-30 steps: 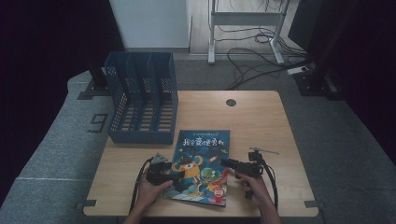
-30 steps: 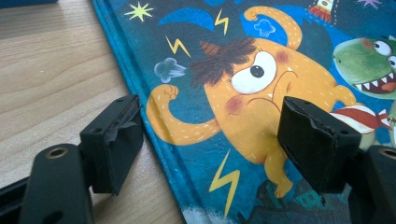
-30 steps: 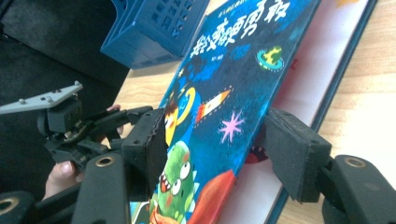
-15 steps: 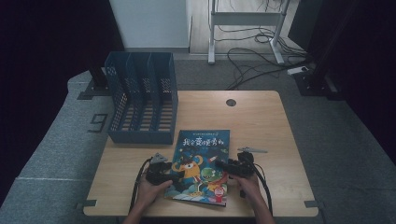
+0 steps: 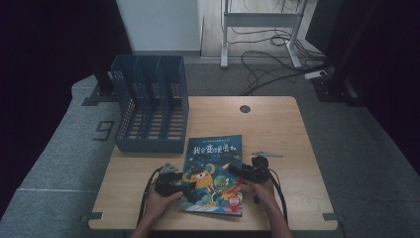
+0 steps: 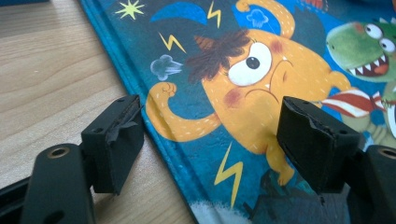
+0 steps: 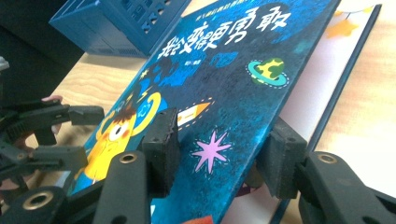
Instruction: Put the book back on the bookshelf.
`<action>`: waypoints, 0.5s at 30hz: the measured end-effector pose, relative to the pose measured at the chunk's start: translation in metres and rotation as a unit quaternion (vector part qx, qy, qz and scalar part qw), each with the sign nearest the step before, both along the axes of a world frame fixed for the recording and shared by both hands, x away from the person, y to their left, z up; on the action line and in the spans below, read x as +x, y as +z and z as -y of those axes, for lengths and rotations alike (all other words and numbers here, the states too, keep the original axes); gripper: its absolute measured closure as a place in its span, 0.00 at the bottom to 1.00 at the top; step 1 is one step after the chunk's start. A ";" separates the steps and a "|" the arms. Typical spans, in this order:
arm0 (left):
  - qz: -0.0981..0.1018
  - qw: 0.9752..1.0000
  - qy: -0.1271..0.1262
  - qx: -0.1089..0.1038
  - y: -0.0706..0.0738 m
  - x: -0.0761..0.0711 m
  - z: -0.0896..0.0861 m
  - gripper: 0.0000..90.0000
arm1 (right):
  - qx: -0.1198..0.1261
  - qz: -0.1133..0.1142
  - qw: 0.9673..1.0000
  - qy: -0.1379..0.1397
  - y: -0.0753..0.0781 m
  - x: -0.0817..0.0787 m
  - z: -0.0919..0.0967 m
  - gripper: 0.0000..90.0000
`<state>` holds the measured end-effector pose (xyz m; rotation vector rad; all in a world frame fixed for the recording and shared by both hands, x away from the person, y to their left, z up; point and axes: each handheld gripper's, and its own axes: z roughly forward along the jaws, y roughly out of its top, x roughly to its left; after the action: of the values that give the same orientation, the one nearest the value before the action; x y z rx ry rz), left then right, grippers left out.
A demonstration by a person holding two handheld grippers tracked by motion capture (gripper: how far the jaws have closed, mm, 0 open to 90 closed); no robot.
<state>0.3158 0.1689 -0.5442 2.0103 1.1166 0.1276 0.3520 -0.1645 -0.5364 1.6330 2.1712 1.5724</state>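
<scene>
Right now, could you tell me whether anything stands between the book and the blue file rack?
Nothing visible does. The book lies just in front of the rack, with bare table between them, and the rack's slots look empty.

A blue slotted file rack stands at the table's far left corner; a dark round hole, perhaps a cable port, sits near the far edge.

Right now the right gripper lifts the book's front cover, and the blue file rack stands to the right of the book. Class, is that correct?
Not quite. The rack stands to the left of the book, beyond it, as the high view shows. The right gripper does lift the cover.
</scene>
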 end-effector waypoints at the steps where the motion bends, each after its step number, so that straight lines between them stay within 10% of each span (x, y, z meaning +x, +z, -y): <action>1: 0.000 1.000 0.000 -0.001 0.000 0.000 0.000 0.25 | 0.000 0.002 1.000 0.000 0.001 0.001 -0.001 0.58; 15: 0.002 1.000 -0.003 0.004 0.000 -0.001 0.001 0.25 | -0.011 0.004 1.000 -0.007 -0.005 0.013 0.003 0.57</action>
<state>0.3152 0.1683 -0.5441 2.0198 1.1079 0.1334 0.3651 -0.1676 -0.5414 1.6293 2.1619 1.5427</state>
